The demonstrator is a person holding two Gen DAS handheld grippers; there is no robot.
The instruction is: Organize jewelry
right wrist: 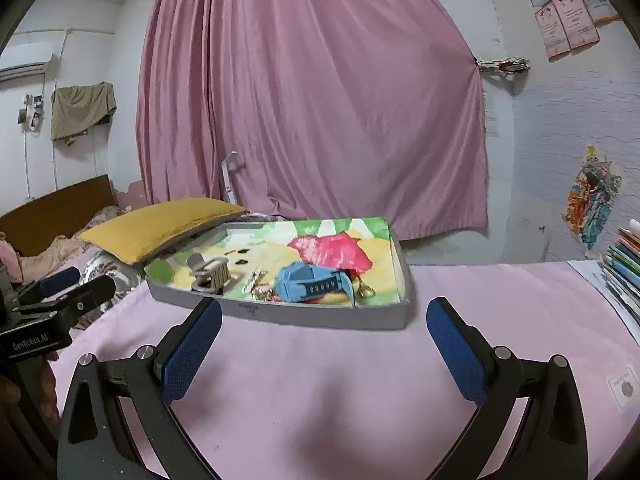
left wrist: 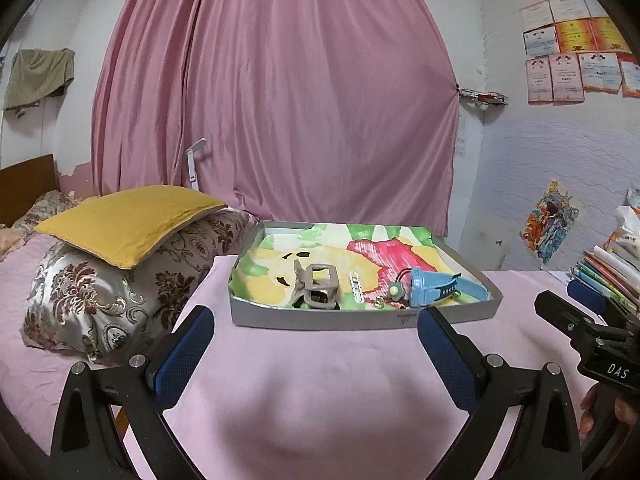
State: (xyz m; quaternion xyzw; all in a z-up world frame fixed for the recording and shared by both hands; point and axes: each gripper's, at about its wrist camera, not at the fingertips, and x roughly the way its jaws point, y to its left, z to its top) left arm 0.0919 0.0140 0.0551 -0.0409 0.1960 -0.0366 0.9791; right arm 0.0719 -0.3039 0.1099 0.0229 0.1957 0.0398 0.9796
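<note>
A shallow grey tray (left wrist: pixel 360 318) with a colourful lining sits on the pink bedcover; it also shows in the right wrist view (right wrist: pixel 320 314). Inside lie a beige hair claw (left wrist: pixel 318 288) (right wrist: pixel 210 274), a small clear hair clip (left wrist: pixel 355 286) (right wrist: pixel 253 278), a blue watch (left wrist: pixel 440 286) (right wrist: pixel 310 282), a round green charm (left wrist: pixel 395 290) and small gold pieces (right wrist: pixel 366 290). My left gripper (left wrist: pixel 316 354) is open and empty, just in front of the tray. My right gripper (right wrist: pixel 324 344) is open and empty, also in front of the tray.
A yellow cushion (left wrist: pixel 128 222) lies on a patterned pillow (left wrist: pixel 100 300) left of the tray. A stack of books (left wrist: pixel 608 276) stands at the right. A pink curtain (left wrist: pixel 276 92) hangs behind. The right gripper's body (left wrist: pixel 600 344) shows at the left view's right edge.
</note>
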